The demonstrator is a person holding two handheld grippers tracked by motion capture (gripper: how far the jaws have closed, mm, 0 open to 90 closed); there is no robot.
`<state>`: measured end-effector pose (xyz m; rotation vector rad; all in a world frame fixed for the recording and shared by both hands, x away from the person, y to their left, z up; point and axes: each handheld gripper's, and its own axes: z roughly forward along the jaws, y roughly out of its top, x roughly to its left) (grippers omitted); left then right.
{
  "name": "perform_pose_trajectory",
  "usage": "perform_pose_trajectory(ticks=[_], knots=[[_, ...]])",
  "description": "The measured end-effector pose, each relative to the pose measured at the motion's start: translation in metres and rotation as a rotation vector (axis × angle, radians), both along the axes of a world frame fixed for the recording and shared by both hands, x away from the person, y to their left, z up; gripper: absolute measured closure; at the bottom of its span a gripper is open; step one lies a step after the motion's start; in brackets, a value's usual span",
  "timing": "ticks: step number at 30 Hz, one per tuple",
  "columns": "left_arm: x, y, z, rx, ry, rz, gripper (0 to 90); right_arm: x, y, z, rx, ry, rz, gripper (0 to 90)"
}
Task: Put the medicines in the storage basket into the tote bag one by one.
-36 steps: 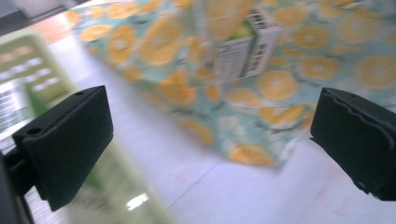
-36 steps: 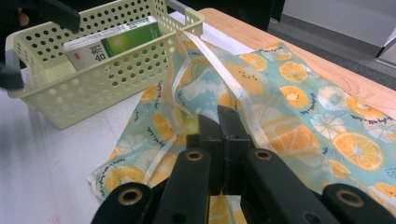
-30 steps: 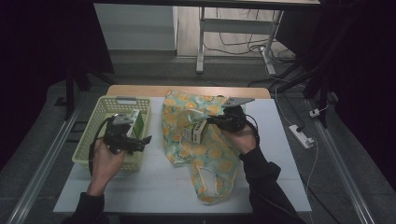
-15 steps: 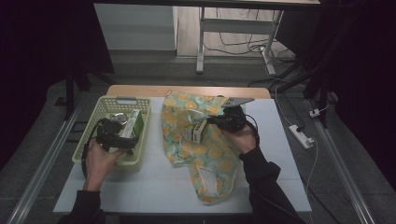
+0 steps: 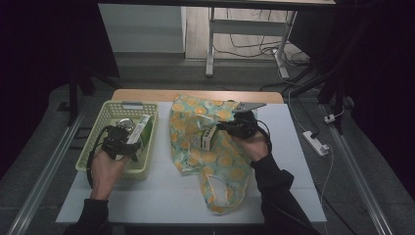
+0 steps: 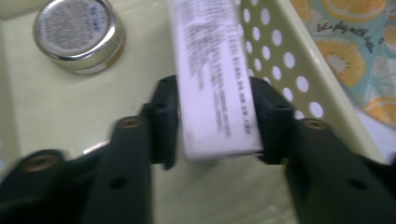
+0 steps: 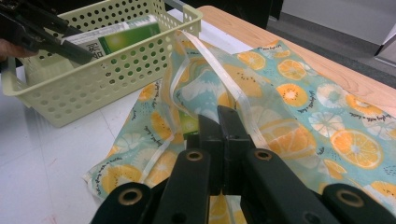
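Note:
My left gripper is shut on a long white and green box and holds it inside the pale green basket. In the high view the box slants over the basket's right half, with the left gripper at its near end. A round metal tin lies on the basket floor. My right gripper is shut on the edge of the orange-print cloth bag, beside its white strap. A small box shows at the bag's mouth.
The basket sits at the table's left, and the bag is spread across the middle. Bare white tabletop lies in front of both. A wooden strip runs along the far edge. A power strip lies off the table's right side.
My left gripper has shifted slightly left and down into the basket with the box. The right gripper and the bag have stayed where they were.

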<state>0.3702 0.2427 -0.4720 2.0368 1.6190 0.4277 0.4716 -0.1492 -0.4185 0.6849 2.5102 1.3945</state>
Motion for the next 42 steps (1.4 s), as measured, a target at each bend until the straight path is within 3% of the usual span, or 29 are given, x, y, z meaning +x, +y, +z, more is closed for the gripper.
perform_pose_trajectory(ticks=[8, 15, 26, 32, 42], knots=[[-0.001, 0.011, 0.001, -0.039, -0.009, 0.005, 61.6, 0.0, -0.001, 0.001, 0.001, -0.001, -0.001, 90.0], [-0.011, 0.021, 0.019, -0.058, -0.08, -0.021, 61.8, 0.0, -0.001, 0.002, 0.002, -0.004, -0.002, 90.0], [-0.032, 0.032, 0.05, -0.131, -0.21, -0.069, 61.8, -0.001, -0.003, 0.003, 0.011, -0.011, -0.005, 90.0], [-0.041, 0.021, 0.067, -0.147, -0.249, -0.142, 61.9, -0.001, -0.003, 0.003, 0.011, -0.012, -0.006, 90.0], [-0.047, -0.019, 0.077, -0.15, -0.211, -0.305, 61.8, 0.0, -0.005, 0.004, 0.016, -0.013, -0.012, 90.0]])
